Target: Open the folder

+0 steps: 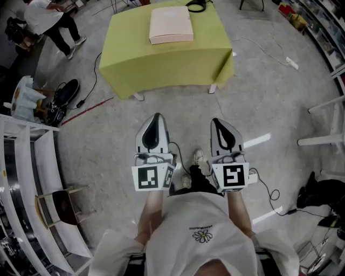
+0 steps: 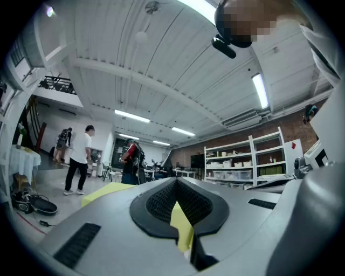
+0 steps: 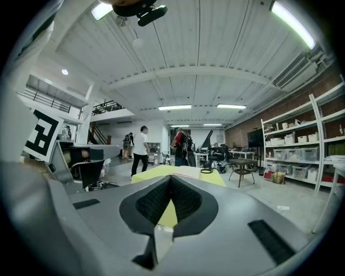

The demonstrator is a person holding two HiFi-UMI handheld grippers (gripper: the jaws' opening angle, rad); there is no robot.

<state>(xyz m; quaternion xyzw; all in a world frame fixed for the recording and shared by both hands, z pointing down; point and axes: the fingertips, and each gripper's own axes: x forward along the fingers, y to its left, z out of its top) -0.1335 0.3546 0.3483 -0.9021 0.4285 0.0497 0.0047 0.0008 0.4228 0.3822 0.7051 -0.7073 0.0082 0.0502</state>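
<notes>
Progress on the task stands at nothing so far. The folder (image 1: 171, 24), pale pink-beige, lies flat and closed on the yellow-green tabletop (image 1: 161, 62), toward its far side, with its cover down and nothing resting on it. A black loop of cable or headset (image 1: 197, 5) sits just beyond it at the far edge; which of the two it is cannot be told.

Both tools are well apart from the folder, with a stretch of bare floor (image 1: 269, 108) between the person and the tabletop. The left gripper (image 1: 156, 116) and the right gripper (image 1: 217, 121) are held side by side in front of the person's body, pointing level toward the tabletop. In each gripper view the jaws are together with nothing between them. The yellow showing in the notch is only the distant cloth seen past the tips, and in the right gripper view the folder appears as a thin pale slab on top of it.

By my reading, everything is left to do: close the distance to the tabletop, part the jaws of at least one gripper, catch the free edge of the cover and swing it over, perhaps steadying the folder with the other gripper. Which edge is the spine cannot be made out from here.
</notes>
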